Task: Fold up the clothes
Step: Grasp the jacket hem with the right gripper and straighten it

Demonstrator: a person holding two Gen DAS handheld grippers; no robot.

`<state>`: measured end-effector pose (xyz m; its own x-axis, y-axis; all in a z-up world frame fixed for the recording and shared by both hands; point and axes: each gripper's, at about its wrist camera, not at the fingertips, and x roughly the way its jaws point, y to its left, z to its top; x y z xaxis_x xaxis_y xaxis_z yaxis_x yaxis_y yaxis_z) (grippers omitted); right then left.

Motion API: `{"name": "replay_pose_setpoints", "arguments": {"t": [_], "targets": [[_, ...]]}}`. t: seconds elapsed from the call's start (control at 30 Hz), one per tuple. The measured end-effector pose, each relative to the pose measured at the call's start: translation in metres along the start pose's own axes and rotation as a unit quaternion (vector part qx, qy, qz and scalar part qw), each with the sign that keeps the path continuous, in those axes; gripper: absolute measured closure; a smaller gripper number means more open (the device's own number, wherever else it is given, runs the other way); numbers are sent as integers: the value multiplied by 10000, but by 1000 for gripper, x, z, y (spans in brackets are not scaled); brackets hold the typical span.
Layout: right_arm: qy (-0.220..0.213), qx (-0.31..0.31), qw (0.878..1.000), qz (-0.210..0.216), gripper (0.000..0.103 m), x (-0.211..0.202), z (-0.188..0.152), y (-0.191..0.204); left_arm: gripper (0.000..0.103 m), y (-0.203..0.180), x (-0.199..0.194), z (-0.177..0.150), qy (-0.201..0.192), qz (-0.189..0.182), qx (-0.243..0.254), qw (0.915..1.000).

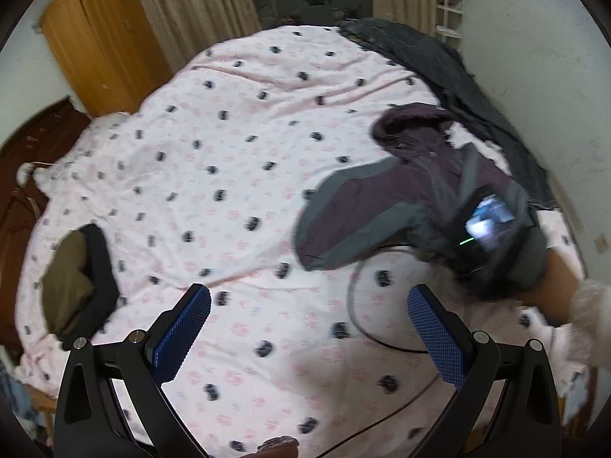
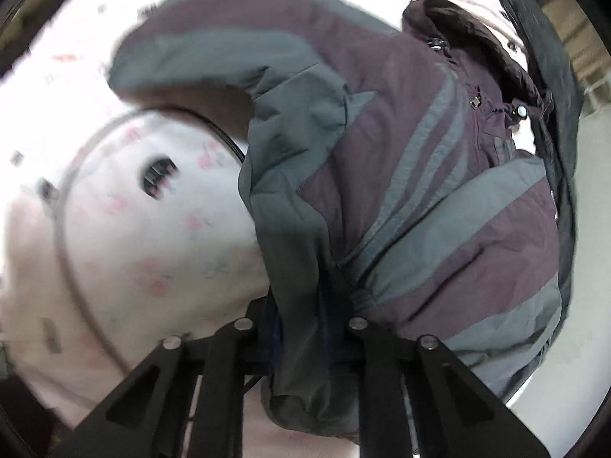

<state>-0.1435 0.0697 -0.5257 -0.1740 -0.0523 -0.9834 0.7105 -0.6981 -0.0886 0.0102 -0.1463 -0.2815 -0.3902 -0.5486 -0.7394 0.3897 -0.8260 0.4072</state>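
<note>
On the right half of the bed (image 1: 236,122), the jacket (image 1: 385,198) lies partly lifted, well to the right of and beyond the left claw (image 1: 309,324). The left claw is spread wide and holds nothing; its blue textured pads (image 1: 183,328) hover over bare sheet. The right claw (image 2: 305,328) is clenched on a grey edge of the jacket, with cloth bunched between its fingers and draping below them. The right claw is therefore the nearer one by far; the left claw must travel rightward to reach free fabric. The jacket's long axis appears to run from the held edge up to the collar (image 2: 477,49), toward the wall.

The jacket is a smooth, thin shell of plum panels with grey stripes, fitted with snaps and a zipper. It likely slides and sags easily. A folded olive and black garment (image 1: 76,282) rests at the left edge of the bed. A thin cable (image 1: 355,305) crosses the patterned pink sheet.
</note>
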Motion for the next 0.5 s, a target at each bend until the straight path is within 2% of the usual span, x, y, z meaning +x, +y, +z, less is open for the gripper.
{"name": "replay_pose_setpoints", "arguments": {"t": [0.1,0.2,0.33,0.43,0.5], "targets": [[-126,524,9944,909,88,-25,2,-23,1,34,8,-5,31,872,-182,9960],[-218,906,9822,1630,88,-38,6,-38,1,67,15,-9,61,1737,-363,9841],[-111,1081,9761,1882,88,-33,11,-41,1,114,25,-16,108,2859,-582,9564],[-34,1094,9754,1913,88,-27,14,-40,1,175,30,-47,315,3459,-351,9371],[-6,1083,9745,1967,88,-24,15,-38,1,198,29,-73,501,3534,29,9341]]}}
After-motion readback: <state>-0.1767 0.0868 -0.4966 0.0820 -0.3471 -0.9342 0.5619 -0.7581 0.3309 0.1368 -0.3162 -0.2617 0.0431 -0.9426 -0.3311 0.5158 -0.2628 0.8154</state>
